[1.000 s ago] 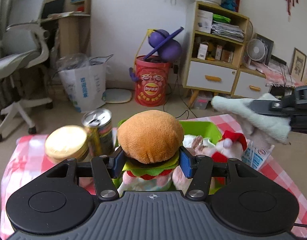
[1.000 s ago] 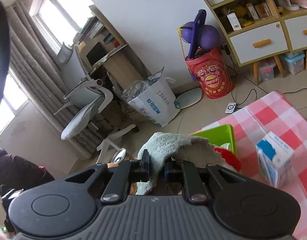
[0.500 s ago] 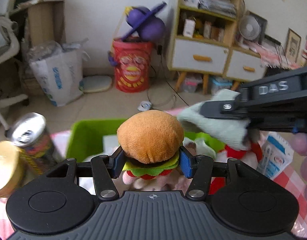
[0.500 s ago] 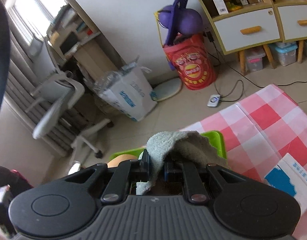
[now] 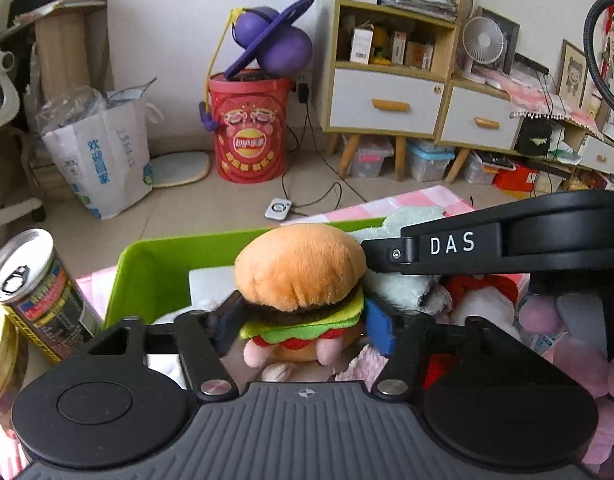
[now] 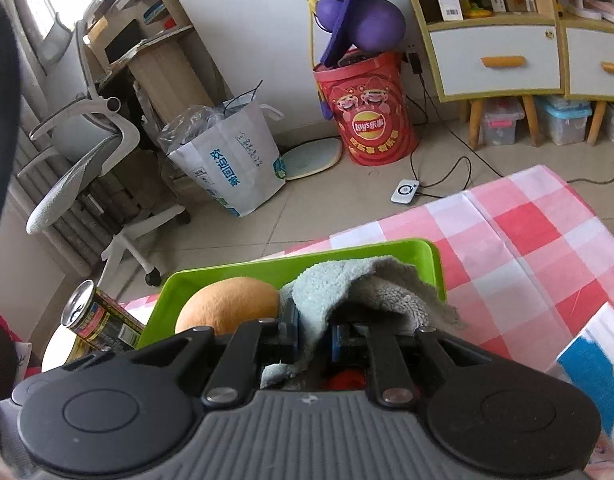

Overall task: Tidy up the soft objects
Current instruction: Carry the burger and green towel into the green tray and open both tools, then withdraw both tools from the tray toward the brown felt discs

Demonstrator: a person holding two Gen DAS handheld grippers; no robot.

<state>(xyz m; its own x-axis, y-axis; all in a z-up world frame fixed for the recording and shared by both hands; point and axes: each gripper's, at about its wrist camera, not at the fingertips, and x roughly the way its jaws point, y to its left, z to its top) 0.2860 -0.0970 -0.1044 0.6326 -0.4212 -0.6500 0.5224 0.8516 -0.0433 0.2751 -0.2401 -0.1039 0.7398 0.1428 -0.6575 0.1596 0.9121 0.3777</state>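
Both grippers are mine, and both are down over the green bin (image 5: 155,268). Nearest, my left gripper (image 5: 301,320) has just been spreading its jaws; the burger plush (image 5: 301,268) sits between them, the blue pad on the right standing just clear of its lettuce edge, while on the left I cannot tell whether the pad touches. The plush rests on the heap of soft toys in the bin, among them a pink one (image 5: 267,354) under it and a red and white one (image 5: 475,300) to its right. My right gripper (image 6: 313,334) has its jaws pinched together on the grey-green towel (image 6: 363,292), which drapes forward over the fingers and hangs above the bin's right half. From that wrist, the burger's orange bun (image 6: 229,308) shows just left of the towel, inside the bin. In the left wrist view, the right gripper's black arm crosses just behind the burger.

Beside the bin's left wall stands a drink can (image 5: 35,292), upright, on the pink checked tablecloth (image 6: 527,240). A blue and white carton (image 6: 591,364) lies on the cloth to the right. Beyond the table, on the floor, are a white paper bag (image 6: 235,164) and a red snack bucket (image 6: 365,116) holding a purple ball toy (image 6: 371,24), with a drawer cabinet (image 5: 383,100) against the wall.
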